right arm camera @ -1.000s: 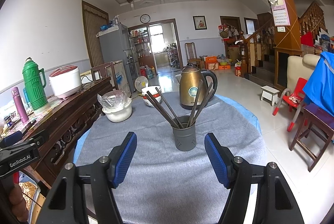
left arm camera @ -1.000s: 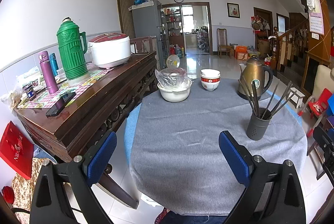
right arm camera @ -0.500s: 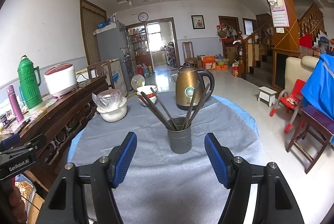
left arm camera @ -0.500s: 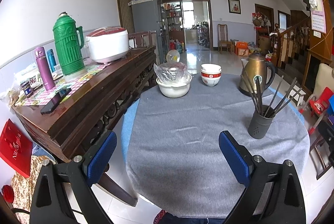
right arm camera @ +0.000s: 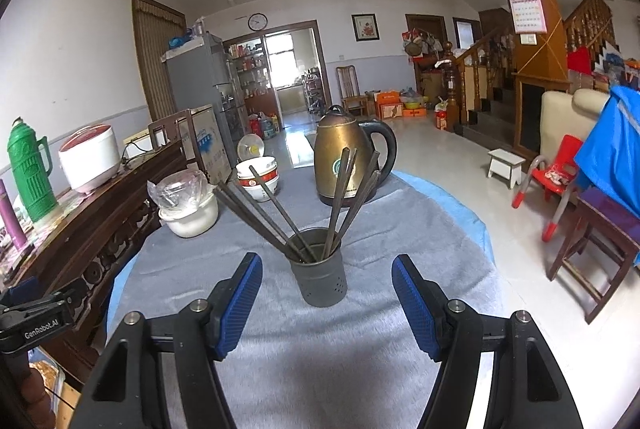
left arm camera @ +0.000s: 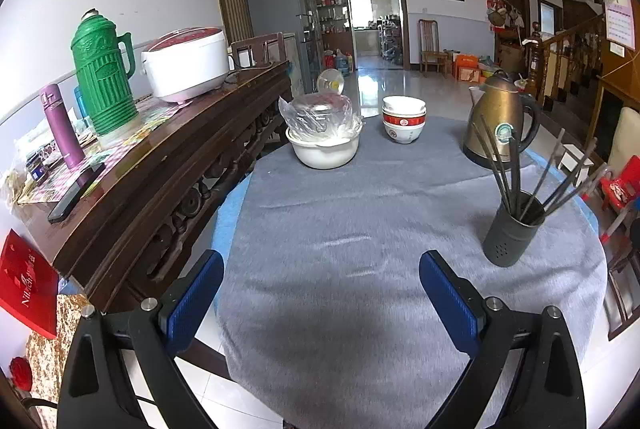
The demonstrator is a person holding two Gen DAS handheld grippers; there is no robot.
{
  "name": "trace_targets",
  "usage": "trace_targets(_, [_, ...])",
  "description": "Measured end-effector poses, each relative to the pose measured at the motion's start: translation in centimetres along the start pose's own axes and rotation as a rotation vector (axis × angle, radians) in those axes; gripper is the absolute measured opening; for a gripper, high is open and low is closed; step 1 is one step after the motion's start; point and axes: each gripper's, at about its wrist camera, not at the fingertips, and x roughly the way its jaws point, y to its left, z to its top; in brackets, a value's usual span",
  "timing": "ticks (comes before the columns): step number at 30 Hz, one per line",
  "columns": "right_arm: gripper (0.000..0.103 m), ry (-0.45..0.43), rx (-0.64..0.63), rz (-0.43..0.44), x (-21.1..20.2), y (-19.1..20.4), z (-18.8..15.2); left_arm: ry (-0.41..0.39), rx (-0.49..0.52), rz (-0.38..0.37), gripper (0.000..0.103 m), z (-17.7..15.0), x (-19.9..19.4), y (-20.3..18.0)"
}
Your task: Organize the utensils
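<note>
A dark grey utensil holder (right arm camera: 319, 267) stands upright on the grey-covered round table (right arm camera: 360, 357) and holds several dark chopsticks (right arm camera: 260, 225) that fan out left and right. My right gripper (right arm camera: 327, 303) is open and empty, just in front of the holder, with the holder centred between its blue pads (right arm camera: 240, 305). In the left wrist view the holder (left arm camera: 510, 231) stands far right. My left gripper (left arm camera: 320, 297) is open and empty over the table's near left part.
A brass kettle (right arm camera: 344, 161), stacked red-and-white bowls (right arm camera: 258, 177) and a white pot with a plastic bag (right arm camera: 188, 207) stand at the table's back. A wooden sideboard (left arm camera: 160, 165) with a green thermos (left arm camera: 102, 73) and rice cooker (left arm camera: 186, 65) lines the left. Chairs (right arm camera: 592, 241) stand right.
Both grippers have moved forward toward the table. The utensil holder is now closer and larger in the right wrist view. Both stay open and empty.
</note>
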Motion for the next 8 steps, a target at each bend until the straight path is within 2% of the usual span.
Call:
trace_targets(6, [0.072,0.043,0.015,-0.006,3.6,-1.4,0.4,0.012,-0.036,0.027,0.098,0.8,2.7,-0.2])
trace_targets(8, [0.072,0.054,0.017,-0.024,5.6,-2.4,0.0,0.046,-0.057,0.029,0.098,0.8,5.0,0.1])
